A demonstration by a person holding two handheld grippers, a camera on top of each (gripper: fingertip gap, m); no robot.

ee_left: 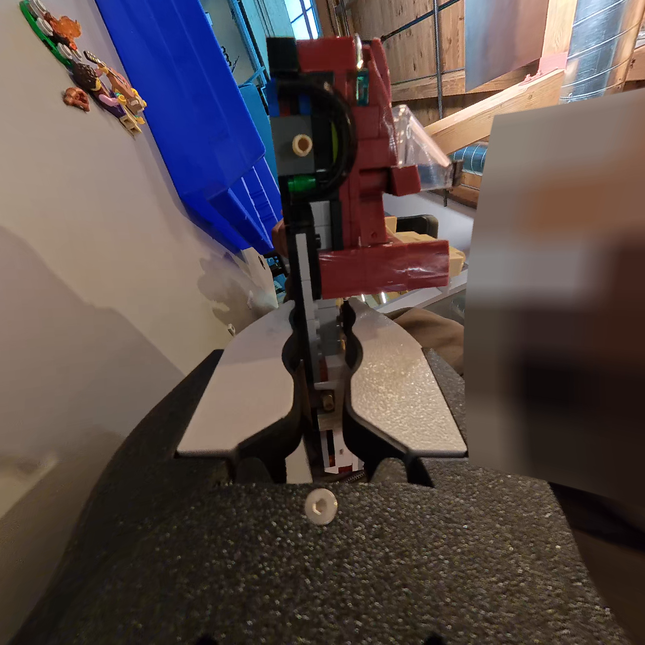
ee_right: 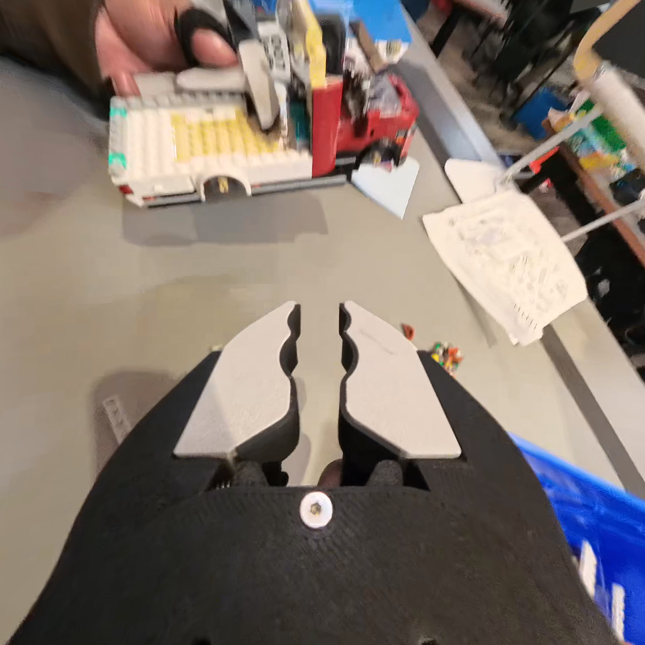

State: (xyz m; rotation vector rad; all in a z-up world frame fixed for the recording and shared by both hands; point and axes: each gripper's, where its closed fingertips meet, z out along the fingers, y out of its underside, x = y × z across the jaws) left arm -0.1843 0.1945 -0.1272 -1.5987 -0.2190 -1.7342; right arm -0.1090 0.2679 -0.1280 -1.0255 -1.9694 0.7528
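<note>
Left fingers [ee_left: 319,326] of mine clamp the brick-built truck [ee_left: 335,167], lifted clear; my right fingers [ee_right: 319,324] hang parted and bare above the grey tabletop [ee_right: 209,279].

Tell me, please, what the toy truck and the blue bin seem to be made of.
Toy truck: interlocking plastic bricks, glossy; rows of studs and seams show, in white, yellow and red. Blue bin: probably moulded plastic, smooth with a slight sheen and ribbed sides.

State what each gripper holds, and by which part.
Left gripper: shut on the brick-built truck, gripped through its flat grey-and-black underside edge. Right gripper: open, nothing held.
</note>
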